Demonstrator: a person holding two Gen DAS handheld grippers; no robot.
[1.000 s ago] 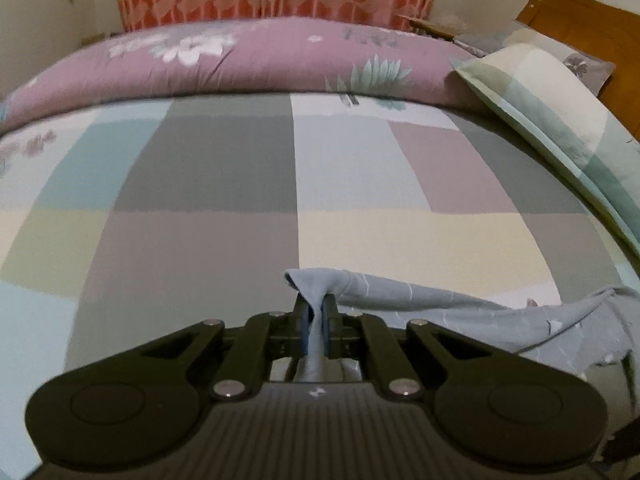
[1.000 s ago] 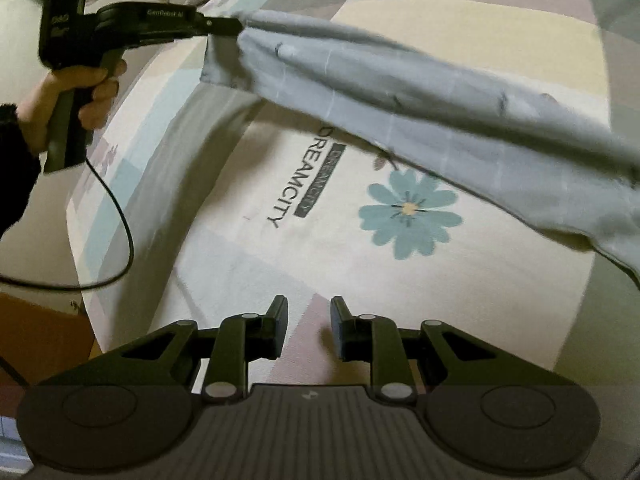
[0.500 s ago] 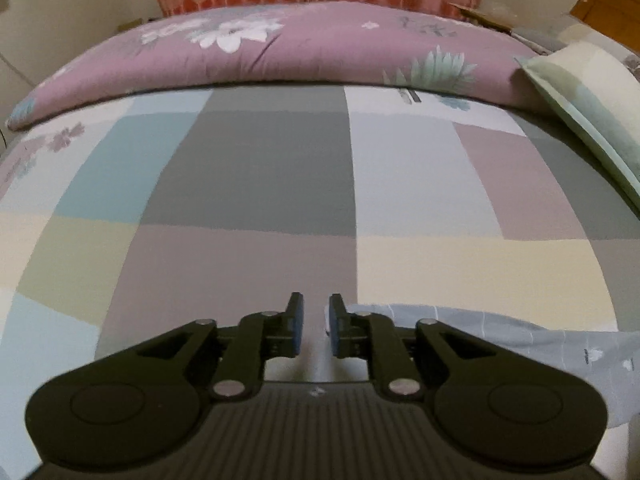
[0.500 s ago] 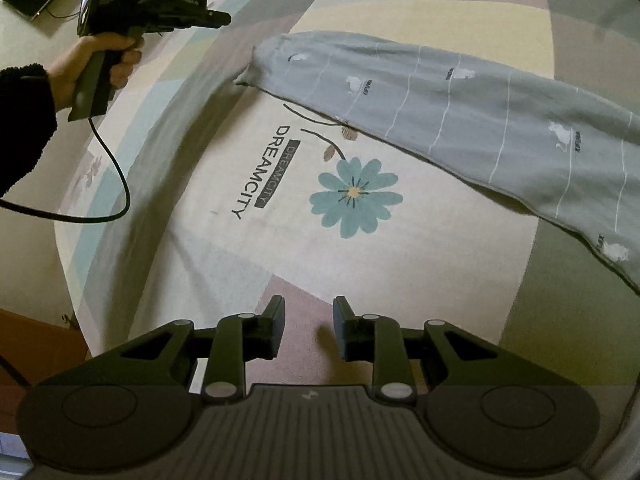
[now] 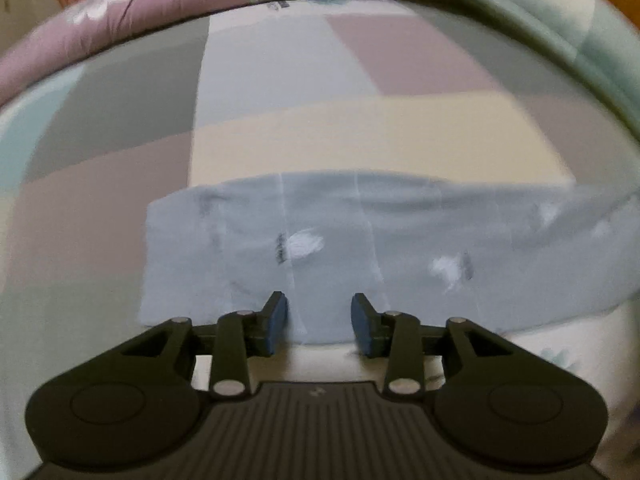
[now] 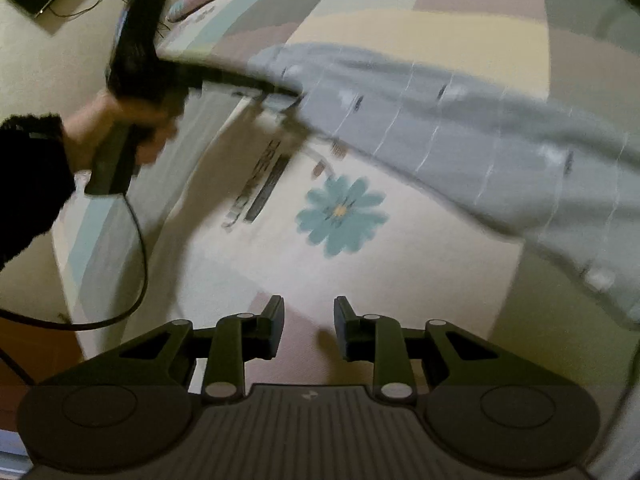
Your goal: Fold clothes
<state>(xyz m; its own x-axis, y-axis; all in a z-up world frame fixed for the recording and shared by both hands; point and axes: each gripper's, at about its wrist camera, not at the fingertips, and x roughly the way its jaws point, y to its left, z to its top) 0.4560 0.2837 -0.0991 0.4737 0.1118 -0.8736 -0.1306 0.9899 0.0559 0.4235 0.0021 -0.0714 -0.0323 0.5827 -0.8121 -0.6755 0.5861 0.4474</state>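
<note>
Left wrist view: the left gripper (image 5: 319, 322) is aimed down at the near edge of the grey garment (image 5: 360, 252), which lies flat in a long band across the patchwork bedspread (image 5: 340, 140). Its jaws are opening; the blue pads (image 5: 276, 322) stand apart with the garment's hem behind the gap, and neither pad presses on cloth. Judgement: the garment is laid out, and the step in hand is setting up a hold on its near edge for a fold. The next move calls for the pads to straddle that hem and close on it cleanly. Motion blur smears the print, and the garment's right end runs out of frame.

Right wrist view: the right gripper (image 6: 308, 328) has its fingers parted and empty, well short of the garment (image 6: 460, 128), over the cream panel beside the blue flower (image 6: 340, 214) printed on the bedspread. The person's hand (image 6: 132, 128) holds the other tool at the garment's left end. Blur hides whether its tips touch cloth. The garment's far right end is cut off, so what kind of garment it is cannot be told.
</note>
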